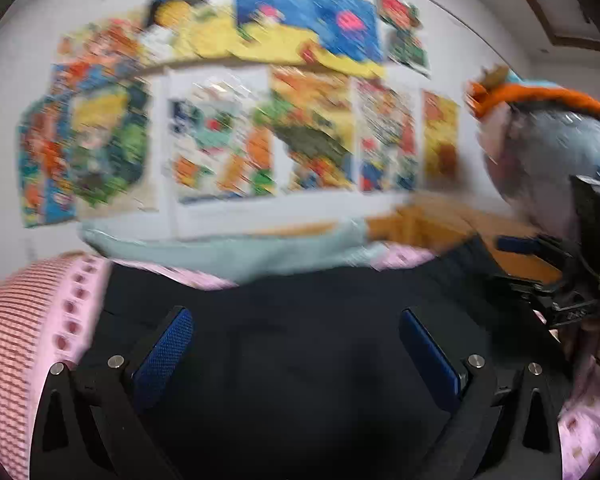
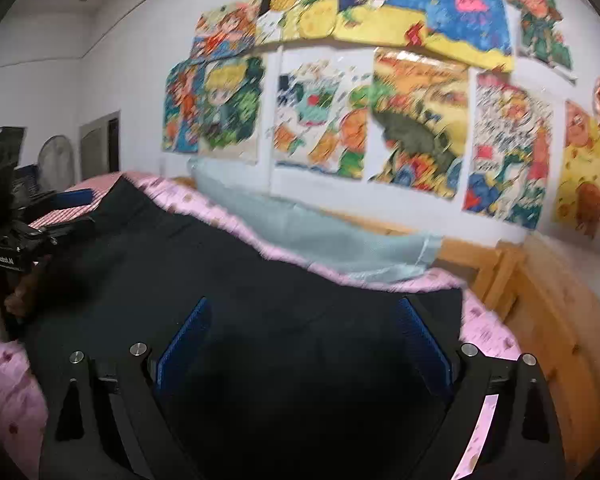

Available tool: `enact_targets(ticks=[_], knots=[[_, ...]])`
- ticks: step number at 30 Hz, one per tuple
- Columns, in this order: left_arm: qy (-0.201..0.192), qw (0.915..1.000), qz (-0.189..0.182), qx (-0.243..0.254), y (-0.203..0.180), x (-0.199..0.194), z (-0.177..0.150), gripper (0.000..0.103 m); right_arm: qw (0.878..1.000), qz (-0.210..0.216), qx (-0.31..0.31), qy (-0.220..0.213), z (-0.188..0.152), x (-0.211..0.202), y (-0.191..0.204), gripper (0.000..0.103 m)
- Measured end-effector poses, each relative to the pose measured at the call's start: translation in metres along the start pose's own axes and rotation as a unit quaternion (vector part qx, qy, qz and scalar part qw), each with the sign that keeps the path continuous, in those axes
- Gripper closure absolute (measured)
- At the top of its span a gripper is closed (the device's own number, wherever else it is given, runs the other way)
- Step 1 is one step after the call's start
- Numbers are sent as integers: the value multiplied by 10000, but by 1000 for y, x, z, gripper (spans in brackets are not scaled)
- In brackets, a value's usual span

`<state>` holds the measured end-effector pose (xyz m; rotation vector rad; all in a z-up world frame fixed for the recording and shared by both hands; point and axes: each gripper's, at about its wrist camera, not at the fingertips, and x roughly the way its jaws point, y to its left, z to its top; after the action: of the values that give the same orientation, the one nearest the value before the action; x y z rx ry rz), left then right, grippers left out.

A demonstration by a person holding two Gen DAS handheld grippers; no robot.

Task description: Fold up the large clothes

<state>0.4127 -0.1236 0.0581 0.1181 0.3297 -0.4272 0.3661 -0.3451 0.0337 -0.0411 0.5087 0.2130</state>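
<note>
the left gripper (image 1: pixel 296 344) gapes wide over the dark garment (image 1: pixel 300 320) spread on the pink bedding (image 1: pixel 40 320); the right gripper (image 2: pixel 304 344) likewise, holding nothing (a fold looks just laid). next: regrip an edge.

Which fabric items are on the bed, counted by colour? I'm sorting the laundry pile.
Black garment: 1
Pale blue cloth: 1
Pink bedding underneath: 1
Total: 3

Right hand-held gripper (image 2: pixel 304 344) spread wide over dark garment (image 2: pixel 220 264), pink bedspread (image 2: pixel 488 328)
</note>
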Motion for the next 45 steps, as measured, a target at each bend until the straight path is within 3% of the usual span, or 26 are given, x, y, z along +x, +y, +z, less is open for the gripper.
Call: enact_targets(ticks=[3,5,9,14,17,20,26,32,37,40,42,45], knots=[[401,9972,334,529,-19,19,-8,0,9983,211,-319,451,-11,15,7,12],[590,9942,499,745,-25,31,-13,0,9958,124,-535,727,-20,29,10,12],[761,9932,576,669,-20,47,-11,0,9959,-6,-361,830,-18,49,-6,12],[1004,9900,923,351,3,74,-2,0,9944,-170,62,1042,-10,92,-35,12],[1270,9863,1041,-150,31,94,3,0,9925,-218,239,1176,-12,120,-47,12],[1457,9807,1062,-750,65,105,3,0,9896,80,428,1373,-15,138,-57,10],[1758,9731,829,-1239,95,126,-16,0,9822,566,882,1561,-28,160,-71,6],[1867,9735,626,-1164,92,129,-18,0,9843,541,992,1353,-37,156,-70,6],[1736,9751,397,-1320,95,111,-15,0,9906,199,795,1096,-32,134,-61,6],[1718,9782,404,-1095,88,90,-11,0,9969,-462,492,396,-19,92,-52,6],[1637,9814,442,-903,85,76,-7,0,9973,-585,453,8,-11,66,-50,6],[1350,9868,614,-644,86,45,4,0,9971,-567,467,-200,-5,39,-50,5]])
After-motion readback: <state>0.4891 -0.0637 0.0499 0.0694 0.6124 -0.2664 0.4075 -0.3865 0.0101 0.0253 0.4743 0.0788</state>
